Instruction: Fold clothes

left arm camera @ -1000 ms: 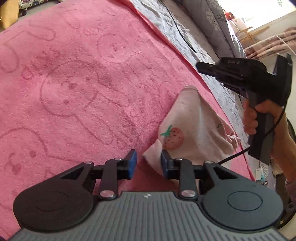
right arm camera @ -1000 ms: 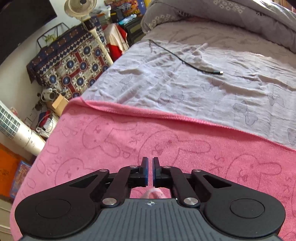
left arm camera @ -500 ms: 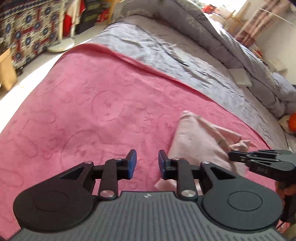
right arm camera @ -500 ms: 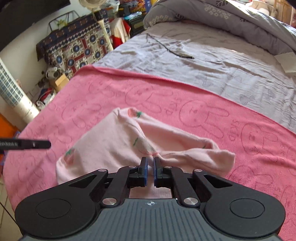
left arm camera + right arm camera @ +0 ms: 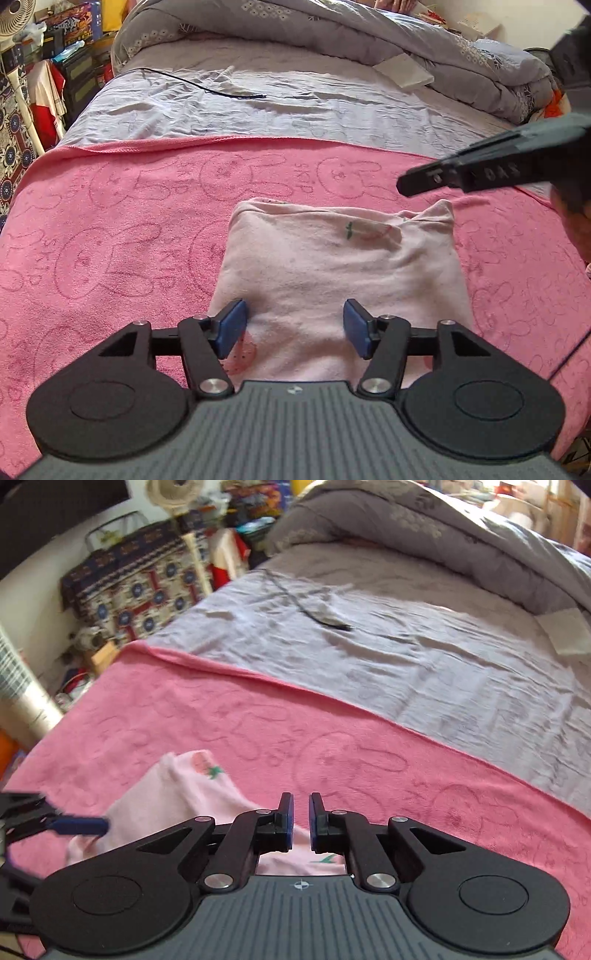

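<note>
A pale pink garment with strawberry prints (image 5: 332, 266) lies folded in a rough rectangle on a pink rabbit-pattern towel (image 5: 110, 240). My left gripper (image 5: 295, 328) is open wide, empty, just above the garment's near edge. My right gripper (image 5: 301, 821) has its jaws slightly apart with nothing between them; it hovers over the garment's right part (image 5: 177, 797), which shows below and left of it. The right gripper also shows in the left wrist view (image 5: 480, 166), raised at the garment's far right corner. A fingertip (image 5: 77, 825) of the left gripper shows in the right wrist view.
The towel covers the near part of a bed with a grey sheet (image 5: 295, 107). A black cable (image 5: 207, 88) and a white paper (image 5: 404, 72) lie on the sheet. A grey quilt (image 5: 332, 33) is bunched at the back. Cluttered furniture (image 5: 140, 587) stands left of the bed.
The garment has been laid down flat. My left gripper opened wider and moved over its near edge. My right gripper let go of the cloth, opened slightly and lifted away to the right.
</note>
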A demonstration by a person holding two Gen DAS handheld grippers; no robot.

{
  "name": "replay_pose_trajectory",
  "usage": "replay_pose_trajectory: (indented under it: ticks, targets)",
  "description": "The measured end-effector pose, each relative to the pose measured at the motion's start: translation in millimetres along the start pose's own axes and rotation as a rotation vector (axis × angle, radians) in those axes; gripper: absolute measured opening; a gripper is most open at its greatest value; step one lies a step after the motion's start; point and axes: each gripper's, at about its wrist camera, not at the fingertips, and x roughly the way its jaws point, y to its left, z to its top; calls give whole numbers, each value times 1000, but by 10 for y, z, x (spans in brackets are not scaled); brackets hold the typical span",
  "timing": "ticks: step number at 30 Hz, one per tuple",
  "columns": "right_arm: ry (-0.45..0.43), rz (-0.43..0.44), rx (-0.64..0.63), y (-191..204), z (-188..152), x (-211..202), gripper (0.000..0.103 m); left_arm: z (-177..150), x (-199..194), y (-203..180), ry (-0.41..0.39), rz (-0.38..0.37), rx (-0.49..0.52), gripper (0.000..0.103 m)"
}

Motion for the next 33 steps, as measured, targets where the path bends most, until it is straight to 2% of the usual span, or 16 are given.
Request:
replay_pose_trajectory:
  ticks: [2, 4, 6, 9, 11, 12, 16, 19, 20, 23, 26, 28, 33]
  targets:
    - [59, 53, -85, 187, -54, 38, 11, 11, 38, 37, 9, 10, -9, 64]
    - [103, 37, -150, 338, -122, 208, 11, 9, 76, 69, 17, 14, -16, 65]
    - [113, -12, -125, 330, -154, 470, 10, -2, 103, 97, 21, 25, -20, 66]
    - [70, -10, 37, 127, -92, 688, 9, -5, 123, 163, 19, 36, -47, 71]
    - [38, -112, 63, 73, 11, 706, 12, -2, 116, 205, 27, 50, -58, 75]
    - [26, -137, 79, 35, 47, 669, 14, 0, 98, 221, 26, 58, -60, 75]
    - [-88, -70, 209, -93, -50, 204, 14, 56, -69, 205, -30, 127, -11, 71]
    - [-83, -30, 276, -7, -354, -136, 16, 156, -141, 111, -73, 133, 60, 70]
    - [-66, -10, 286, 74, -500, -238, 17, 191, -133, 71, -76, 113, 81, 70]
    - [51, 9, 181, 443, -866, -291, 17, 245, 11, -62, -41, 93, 138, 70]
    - [165, -17, 85, 706, -1209, -143, 17, 222, 252, -144, 46, 115, 180, 71]
    - [195, -21, 101, 715, -1336, -100, 17, 199, 302, -145, 56, 123, 187, 73]
    - [227, 3, 129, 630, -1366, -256, 17, 246, 203, -112, 65, 144, 184, 74]
